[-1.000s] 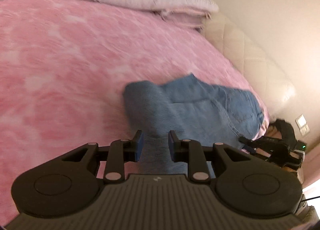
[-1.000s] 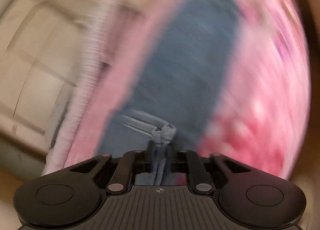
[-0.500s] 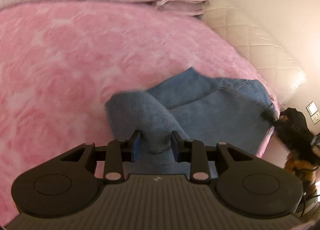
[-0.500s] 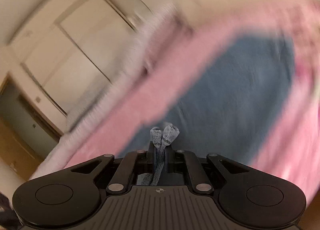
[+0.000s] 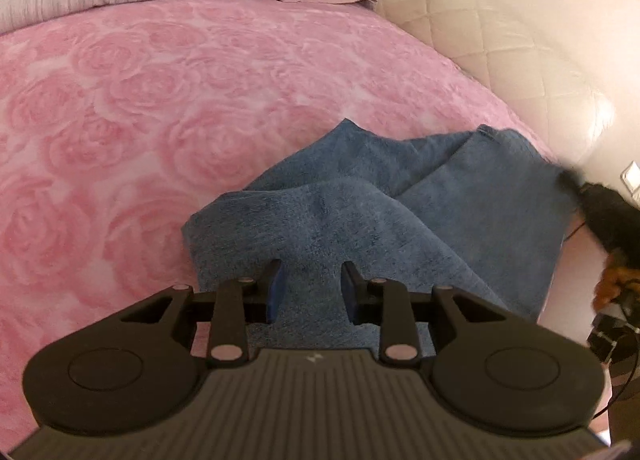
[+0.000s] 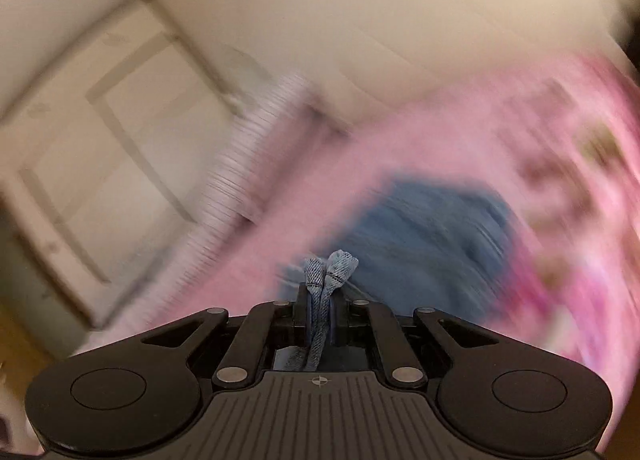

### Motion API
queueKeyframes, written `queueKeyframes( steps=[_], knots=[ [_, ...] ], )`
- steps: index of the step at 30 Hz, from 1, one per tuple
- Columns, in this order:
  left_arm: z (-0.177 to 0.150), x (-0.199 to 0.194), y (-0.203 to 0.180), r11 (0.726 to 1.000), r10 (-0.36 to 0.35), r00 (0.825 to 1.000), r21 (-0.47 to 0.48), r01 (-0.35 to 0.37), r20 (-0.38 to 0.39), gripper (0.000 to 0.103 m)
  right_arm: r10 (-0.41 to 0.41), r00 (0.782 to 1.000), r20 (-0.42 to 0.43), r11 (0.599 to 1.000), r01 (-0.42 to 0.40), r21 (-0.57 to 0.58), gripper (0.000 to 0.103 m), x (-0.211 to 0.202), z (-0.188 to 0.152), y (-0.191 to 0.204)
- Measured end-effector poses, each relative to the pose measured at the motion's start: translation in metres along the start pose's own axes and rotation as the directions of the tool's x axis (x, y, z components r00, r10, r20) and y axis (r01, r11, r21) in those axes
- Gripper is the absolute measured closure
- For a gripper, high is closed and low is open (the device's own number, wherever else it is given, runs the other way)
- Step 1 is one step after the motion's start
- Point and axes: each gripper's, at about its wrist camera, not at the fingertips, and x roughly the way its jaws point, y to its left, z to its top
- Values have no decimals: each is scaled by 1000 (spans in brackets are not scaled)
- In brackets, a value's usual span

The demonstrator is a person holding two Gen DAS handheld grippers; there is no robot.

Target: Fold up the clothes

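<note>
A: Jeans (image 5: pixel 472 219) are seen bunched on the pink bedspread (image 5: pixel 200 99), near its right edge by the padded headboard (image 5: pixel 500 39). Compared with a second ago, the fuzzy inner side is carried further over the denim, and the fold is pulled toward the left gripper (image 5: pixel 310 280).

B: Left jaws noted?

A: A thick fold of the fabric is held between them, and they are closing a little on it; the blue pads (image 5: pixel 276 288) are set apart by the bulk of the cloth.

B: Right gripper (image 6: pixel 320 300)?

A: Its jaws are pressed nearly together, pinching two hemmed denim edges (image 6: pixel 330 268) that stick up between the fingers. A second ago the grip was looser; now it is tightened. The right view is badly blurred and tilted toward a wardrobe (image 6: pixel 100 139), so a swing is inferred.

B: Meaning for the task?

A: A first fold is judged under way, both ends gripped. The layers are not yet laid flat; alignment cannot be confirmed.
</note>
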Motion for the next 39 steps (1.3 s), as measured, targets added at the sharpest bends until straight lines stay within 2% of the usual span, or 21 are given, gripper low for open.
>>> queueKeyframes(
  steps=[2,4,6,8,11,14,19,23,24,25,26,27,29,31,32,33,34,35,36,38,39],
  knots=[
    [1,2,-2,1000,2,1000,-11,-1,13,80,81,991,110,986,-64,-153,97,-14,12,25],
    [3,13,-5,1000,-6,1000,-19,6,1,80,63,983,172,987,-37,-155,97,-12,23,17],
    [3,25,-8,1000,0,1000,-16,-1,-19,81,-89,991,103,995,93,-37,97,7,25,-23],
    [3,33,-10,1000,6,1000,-3,-6,-29,81,-220,975,-40,972,223,77,96,34,12,-70],
    [4,37,-9,1000,4,999,14,-4,-33,81,-178,984,-15,974,178,138,96,38,3,-83],
    [5,37,-5,1000,-1,999,18,2,-37,83,-157,987,23,979,152,132,96,13,16,-80],
    [6,37,-3,999,0,999,38,1,-41,84,-229,973,9,966,227,125,95,13,23,-75],
    [6,26,-3,998,26,999,53,-24,-32,83,-333,943,-22,939,334,79,87,0,30,-48],
    [5,18,-3,998,27,1000,54,-26,-16,81,-369,930,-6,927,368,68,80,-10,28,-38],
    [3,12,-2,998,19,1000,59,-19,-3,81,-404,915,11,913,403,58,78,-20,26,-28],
    [1,6,-2,998,7,1000,62,-7,3,81,-402,915,23,915,401,45,77,-27,20,-20],
    [-2,2,-1,998,-9,1000,66,9,6,81,-377,926,17,926,377,26,77,-36,13,-8],
    [-11,2,-2,996,-33,999,78,35,-22,81,-302,952,-45,953,302,-20,77,-43,-8,16],
    [-22,13,-4,992,-4,998,122,13,-70,81,-218,965,-148,975,208,-81,77,-38,-41,43],
    [-27,17,-3,990,11,998,144,-1,-69,82,-211,957,-197,975,193,-105,77,-33,-56,51],
    [-29,15,-2,991,10,998,135,-2,-59,82,-237,937,-257,969,210,-128,77,-24,-74,54],
    [-27,9,1,994,2,998,105,5,-59,83,-276,923,-269,960,251,-126,77,-23,-85,57],
    [-25,1,5,997,-12,998,74,16,-55,79,-316,908,-276,948,293,-122,77,-24,-95,60],
    [-23,-6,12,999,-27,999,36,29,-41,68,-295,912,-285,956,283,-82,76,-33,-97,67],
    [-20,-13,31,997,-51,998,-64,50,-23,64,-215,929,-302,971,236,33,76,-52,-101,78],
    [-17,-10,42,989,-71,997,-129,67,-32,64,-144,937,-317,971,196,140,71,-60,-106,81]
  ],
)
